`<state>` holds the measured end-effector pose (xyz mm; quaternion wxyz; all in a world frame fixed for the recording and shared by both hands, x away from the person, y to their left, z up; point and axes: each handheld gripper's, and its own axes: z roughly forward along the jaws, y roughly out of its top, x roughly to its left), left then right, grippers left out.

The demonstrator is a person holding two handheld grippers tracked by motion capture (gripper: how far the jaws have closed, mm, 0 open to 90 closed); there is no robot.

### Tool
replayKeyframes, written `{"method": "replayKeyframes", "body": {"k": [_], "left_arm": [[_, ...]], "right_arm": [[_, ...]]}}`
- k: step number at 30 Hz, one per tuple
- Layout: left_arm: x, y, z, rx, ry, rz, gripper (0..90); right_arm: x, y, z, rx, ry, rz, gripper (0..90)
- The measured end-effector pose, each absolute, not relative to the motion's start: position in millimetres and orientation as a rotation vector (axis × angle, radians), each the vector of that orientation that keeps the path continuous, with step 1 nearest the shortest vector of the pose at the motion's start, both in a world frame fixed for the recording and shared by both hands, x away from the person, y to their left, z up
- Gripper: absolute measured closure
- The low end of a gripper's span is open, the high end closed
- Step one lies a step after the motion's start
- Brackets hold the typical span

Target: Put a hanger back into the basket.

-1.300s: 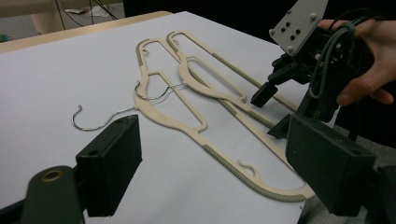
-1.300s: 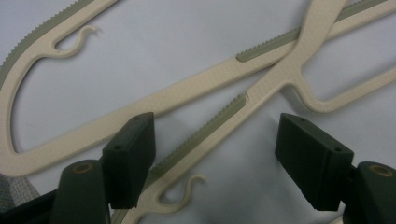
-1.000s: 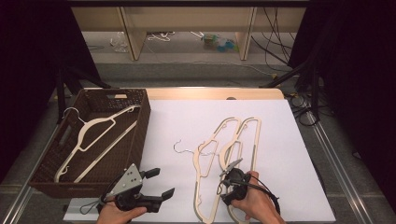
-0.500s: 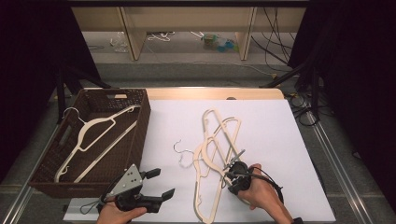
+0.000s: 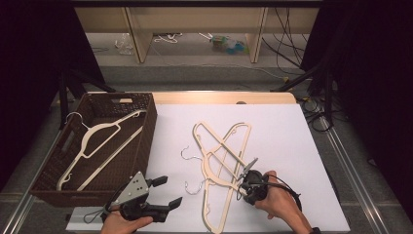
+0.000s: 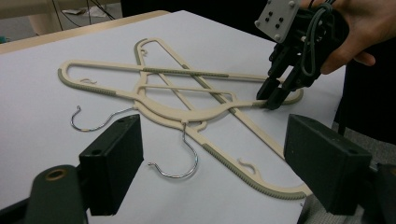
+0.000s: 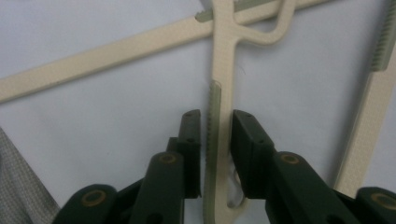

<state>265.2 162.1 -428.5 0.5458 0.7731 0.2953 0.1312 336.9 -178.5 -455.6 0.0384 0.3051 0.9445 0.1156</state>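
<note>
The right hand-held gripper (image 5: 242, 181) is pinching a cream hanger (image 5: 221, 146) on the white worktop (image 5: 292, 146). Its jaws have just been closing. The left hand-held gripper (image 5: 168, 191) is waiting with jaws apart.

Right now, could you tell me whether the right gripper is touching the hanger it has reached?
Touching: in the right gripper view, the right gripper has its jaws closed against both sides of the hanger arm.

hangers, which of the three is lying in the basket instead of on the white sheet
The lone hanger inside the brown wicker basket at the left. The other two lie crossed on the white sheet.
</note>
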Motion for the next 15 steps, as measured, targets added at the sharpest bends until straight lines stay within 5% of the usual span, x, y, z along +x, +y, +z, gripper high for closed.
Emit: {"method": "replayKeyframes", "body": {"k": [15], "left_arm": [[268.9, 154.7, -431.4, 1.891, 0.661, 0.344, 20.2]], "right_arm": [[337.6, -174.2, -450.0, 0.862, 2.926, 0.288, 80.1]]}}
